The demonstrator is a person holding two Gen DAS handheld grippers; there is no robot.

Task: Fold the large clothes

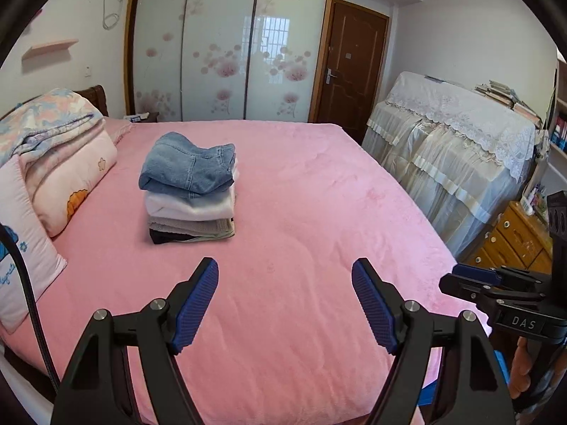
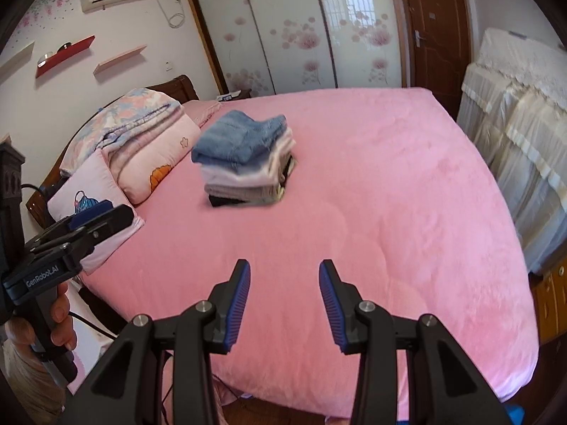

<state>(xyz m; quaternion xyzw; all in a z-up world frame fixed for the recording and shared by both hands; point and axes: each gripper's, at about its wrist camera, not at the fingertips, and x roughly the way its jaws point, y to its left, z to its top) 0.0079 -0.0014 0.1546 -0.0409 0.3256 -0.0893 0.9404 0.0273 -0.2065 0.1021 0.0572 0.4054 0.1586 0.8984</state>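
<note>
Here we see the stack of folded clothes (image 1: 189,191) on the pink bed (image 1: 319,212) near the pillows (image 1: 67,184), jeans (image 1: 187,166) on top: soft, limp, probably heavyish denim, best pinched at seams or corners. The left hand-held gripper (image 1: 285,304) gapes wide; the right hand-held gripper (image 2: 285,304) stands half-open. Both hold nothing.

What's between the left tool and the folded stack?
Only bare pink bedspread between the left tool and the folded stack; clearest in the left wrist view.

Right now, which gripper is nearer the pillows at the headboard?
Left. The left gripper sits beside the pillows; the right gripper is farther along the bed edge.
</note>
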